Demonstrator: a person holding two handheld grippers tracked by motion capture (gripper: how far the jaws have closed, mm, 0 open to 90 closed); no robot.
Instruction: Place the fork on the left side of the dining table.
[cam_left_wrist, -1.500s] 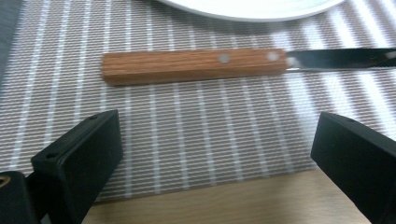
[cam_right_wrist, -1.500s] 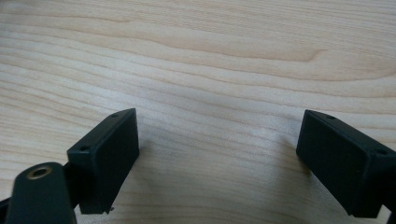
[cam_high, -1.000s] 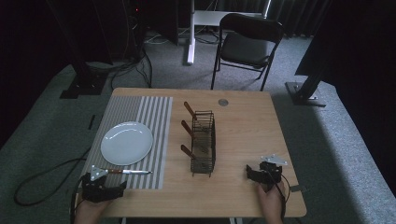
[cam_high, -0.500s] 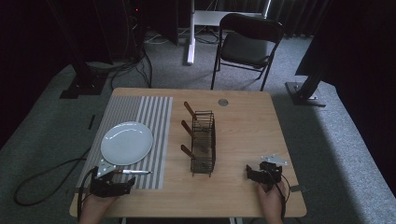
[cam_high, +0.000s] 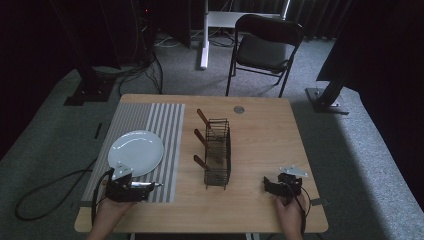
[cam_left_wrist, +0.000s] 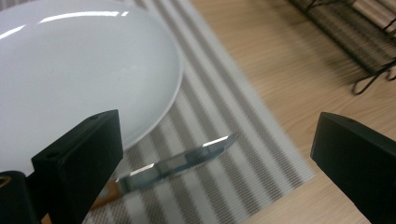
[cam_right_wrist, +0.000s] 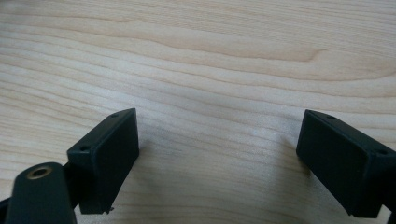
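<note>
Now – L hand-held gripper wide over knife – no legible text.

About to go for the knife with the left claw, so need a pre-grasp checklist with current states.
1. Left claw open: ok, jaws stand wide apart.
2. Knife between the jaws: ok, blade lies flat on the striped placemat between them.
3. Handle in view for the grasp: cannot tell, mostly hidden behind one jaw.
4. Clear of the white plate: not ok, its rim lies close beside the blade.
5. Right claw out of the way: ok, open over bare table.
6. Wire rack free of the path: ok.
</note>
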